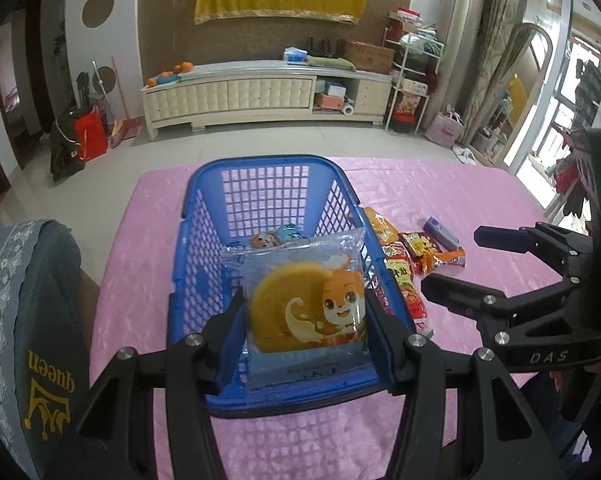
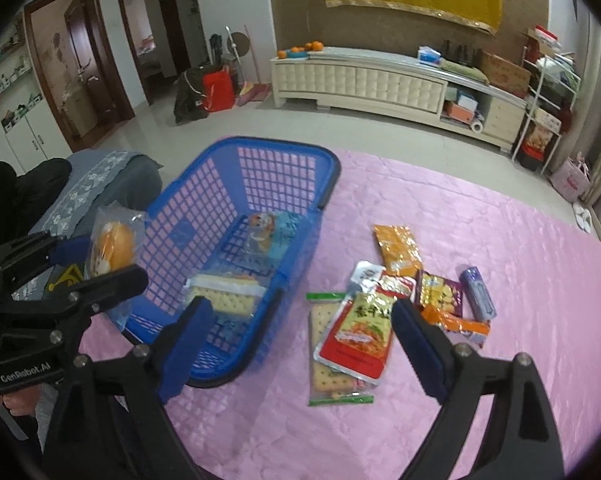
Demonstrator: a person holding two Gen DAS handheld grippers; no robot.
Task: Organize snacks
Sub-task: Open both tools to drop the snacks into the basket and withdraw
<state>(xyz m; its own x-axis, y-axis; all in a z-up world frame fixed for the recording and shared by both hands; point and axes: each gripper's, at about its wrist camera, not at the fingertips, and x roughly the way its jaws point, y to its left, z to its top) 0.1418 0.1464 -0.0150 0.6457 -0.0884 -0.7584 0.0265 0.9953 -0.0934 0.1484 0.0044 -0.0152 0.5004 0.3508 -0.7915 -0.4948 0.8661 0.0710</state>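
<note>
My left gripper (image 1: 306,320) is shut on a clear blue packet with a round yellow cake (image 1: 306,312) and holds it above the near end of the blue plastic basket (image 1: 260,168). The held packet also shows in the right wrist view (image 2: 112,248). The basket (image 2: 284,152) holds a cracker packet (image 2: 224,296) and a blue cartoon packet (image 2: 268,228). My right gripper (image 2: 300,332) is open and empty, above a pile of snack packets (image 2: 360,328) to the right of the basket. It also shows in the left wrist view (image 1: 452,264).
A pink cloth (image 2: 500,248) covers the table. Loose snacks include an orange packet (image 2: 398,250), a cracker pack (image 2: 328,376) and a purple tube (image 2: 478,294). A grey chair back (image 1: 24,320) stands to the left of the table.
</note>
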